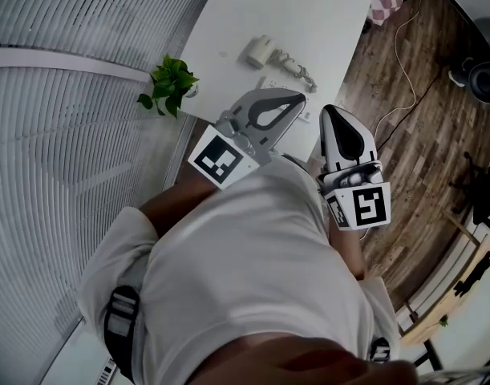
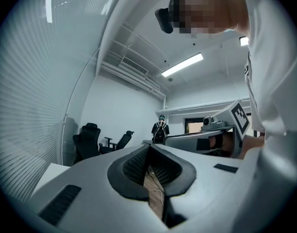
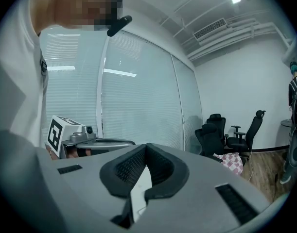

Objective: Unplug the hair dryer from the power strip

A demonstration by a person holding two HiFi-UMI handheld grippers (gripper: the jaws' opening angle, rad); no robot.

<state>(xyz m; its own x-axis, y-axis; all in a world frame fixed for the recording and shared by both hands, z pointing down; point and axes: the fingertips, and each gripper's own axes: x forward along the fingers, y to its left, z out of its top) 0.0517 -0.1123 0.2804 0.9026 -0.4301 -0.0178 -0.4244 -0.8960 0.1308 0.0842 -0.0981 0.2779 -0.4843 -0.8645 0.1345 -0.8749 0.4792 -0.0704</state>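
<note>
White table carries everything that matters. The hair dryer lies on its side near the middle of the top, at about 11 o'clock from your left gripper. Its cord is bunched just beside it, running toward 4 o'clock from the dryer body. A flat white block pokes out from under the left gripper's nose and I take it for the power strip, though most of it is covered. The cord's far end stops close to that block, at roughly 12 o'clock from the left gripper's tip. It's too small to tell whether the plug is seated or lying free. My read is that it looks loose on the table, so the pull is probably done, but confirm it from a clearer angle. Your left gripper has its tips together with nothing pinched, only floor showing through the hollow behind them. Your right gripper is also closed tight and empty, and the pale sliver in its gap is background. Both are held close to your body at the table's near edge, pointing roughly level and touching neither cord nor strip. If the plug is out, nothing is left but backing off. If not, you need to brace the strip with one tool and reopen the other for the plug.
</note>
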